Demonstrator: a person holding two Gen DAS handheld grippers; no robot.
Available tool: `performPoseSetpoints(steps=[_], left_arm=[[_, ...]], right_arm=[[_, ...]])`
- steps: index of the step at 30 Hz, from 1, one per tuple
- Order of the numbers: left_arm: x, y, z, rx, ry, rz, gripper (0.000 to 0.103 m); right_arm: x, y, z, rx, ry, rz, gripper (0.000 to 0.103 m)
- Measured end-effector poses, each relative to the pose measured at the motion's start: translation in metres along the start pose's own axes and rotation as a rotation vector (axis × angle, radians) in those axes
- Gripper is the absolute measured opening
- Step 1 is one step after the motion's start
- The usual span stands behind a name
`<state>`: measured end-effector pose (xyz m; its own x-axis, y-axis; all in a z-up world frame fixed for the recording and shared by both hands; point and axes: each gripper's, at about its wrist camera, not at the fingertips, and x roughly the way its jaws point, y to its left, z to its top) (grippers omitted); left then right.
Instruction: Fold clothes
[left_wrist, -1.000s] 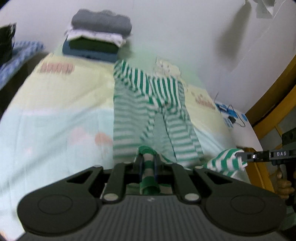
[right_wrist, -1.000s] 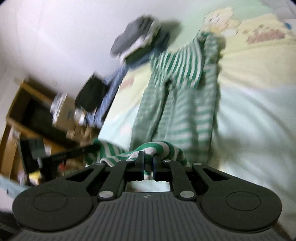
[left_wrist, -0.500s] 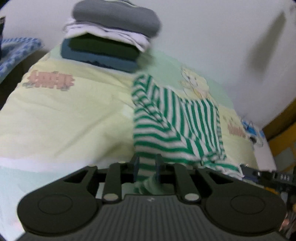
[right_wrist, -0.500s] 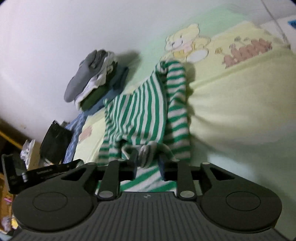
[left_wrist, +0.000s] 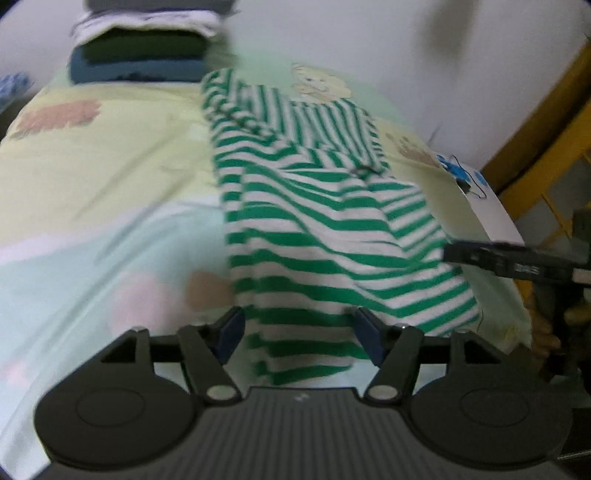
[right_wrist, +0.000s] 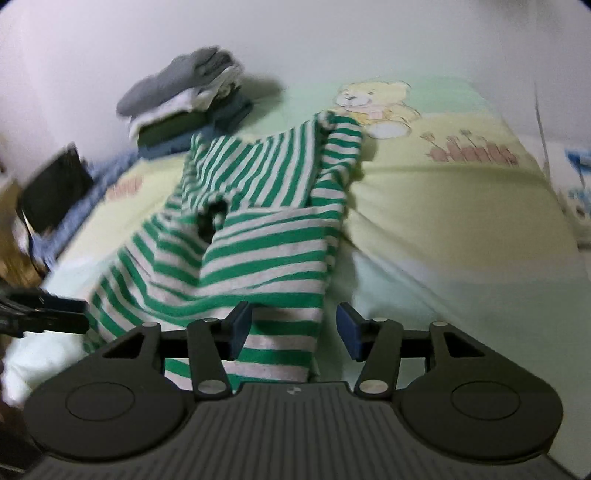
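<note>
A green-and-white striped garment (left_wrist: 317, 221) lies on the bed, its lower part folded up over the upper part. It also shows in the right wrist view (right_wrist: 258, 229). My left gripper (left_wrist: 299, 332) is open, jaws wide apart over the garment's near edge, holding nothing. My right gripper (right_wrist: 293, 326) is open too, above the garment's near right corner. The right gripper's fingers (left_wrist: 498, 258) show at the right of the left wrist view; the left gripper's fingers (right_wrist: 48, 314) show at the left of the right wrist view.
A stack of folded clothes (left_wrist: 144, 44) sits at the bed's far end by the wall, also seen in the right wrist view (right_wrist: 184, 99). The bedsheet (left_wrist: 92, 166) has a bear print (right_wrist: 373, 99). Yellow wooden furniture (left_wrist: 546, 122) stands to the right. A dark object (right_wrist: 51, 192) lies off the bed's left side.
Both grippers carried the garment's lower end up over its upper part, then opened and let go. The fabric now lies folded on the bed.
</note>
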<state>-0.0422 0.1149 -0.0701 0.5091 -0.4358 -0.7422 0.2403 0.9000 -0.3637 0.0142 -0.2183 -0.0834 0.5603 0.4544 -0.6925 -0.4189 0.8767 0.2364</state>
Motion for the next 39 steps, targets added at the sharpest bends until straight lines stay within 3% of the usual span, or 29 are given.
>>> performPoseSetpoints(steps=[1, 4, 5, 6, 7, 8, 10, 12, 15, 18, 21, 24, 25, 28, 31, 35, 39], left_arm=[[0.002, -0.002, 0.001, 0.003, -0.002, 0.001, 0.066], [0.011, -0.005, 0.005, 0.001, 0.007, 0.011, 0.051], [0.014, -0.005, 0.005, 0.000, 0.017, 0.016, 0.036], [0.013, -0.006, 0.003, -0.001, 0.014, 0.020, 0.030], [0.012, -0.006, 0.001, -0.002, 0.010, 0.024, 0.023], [0.010, -0.006, 0.000, -0.004, 0.005, 0.029, 0.008], [0.001, -0.007, -0.007, -0.021, -0.014, 0.033, 0.004], [-0.009, -0.008, -0.013, -0.040, -0.020, 0.014, 0.004], [-0.018, -0.012, -0.023, -0.035, -0.010, 0.033, 0.004], [-0.006, -0.004, -0.027, -0.060, 0.018, 0.063, 0.005], [0.004, 0.002, -0.022, -0.075, 0.037, 0.083, 0.014], [-0.004, 0.000, -0.020, -0.047, 0.015, 0.093, 0.026], [-0.008, 0.000, -0.020, -0.045, 0.004, 0.089, 0.036], [-0.016, 0.004, -0.016, -0.072, -0.019, 0.058, 0.041], [-0.018, 0.009, -0.013, -0.101, -0.017, 0.029, 0.062], [-0.012, 0.009, -0.020, -0.112, 0.037, -0.005, 0.063], [-0.006, -0.002, -0.029, -0.090, 0.070, -0.058, 0.068]], right_arm=[[0.003, 0.004, -0.001, -0.022, -0.015, -0.007, 0.055], [0.013, 0.011, 0.002, -0.064, -0.050, -0.042, 0.061], [0.016, 0.011, 0.003, -0.069, -0.057, -0.057, 0.061], [0.021, 0.011, 0.004, -0.068, -0.054, -0.063, 0.061], [0.024, 0.010, 0.005, -0.065, -0.051, -0.067, 0.057], [0.025, 0.010, 0.005, -0.052, -0.051, -0.056, 0.051], [0.024, 0.011, 0.006, -0.026, -0.052, -0.034, 0.030], [0.015, 0.014, 0.006, -0.009, -0.070, -0.015, 0.019], [0.006, 0.013, 0.005, 0.011, -0.099, -0.002, 0.018], [0.013, 0.005, 0.004, 0.054, -0.082, -0.020, 0.021], [0.023, 0.001, 0.005, 0.074, -0.049, -0.038, 0.030], [0.012, 0.003, 0.004, 0.045, -0.070, -0.076, 0.040], [0.006, 0.005, 0.003, 0.036, -0.084, -0.086, 0.040], [-0.009, 0.008, 0.000, 0.028, -0.073, -0.022, 0.043], [-0.015, 0.018, -0.011, -0.009, -0.011, 0.000, 0.049], [-0.023, 0.022, -0.037, -0.016, 0.055, -0.017, 0.049], [-0.027, 0.011, -0.053, 0.106, 0.066, 0.013, 0.047]])
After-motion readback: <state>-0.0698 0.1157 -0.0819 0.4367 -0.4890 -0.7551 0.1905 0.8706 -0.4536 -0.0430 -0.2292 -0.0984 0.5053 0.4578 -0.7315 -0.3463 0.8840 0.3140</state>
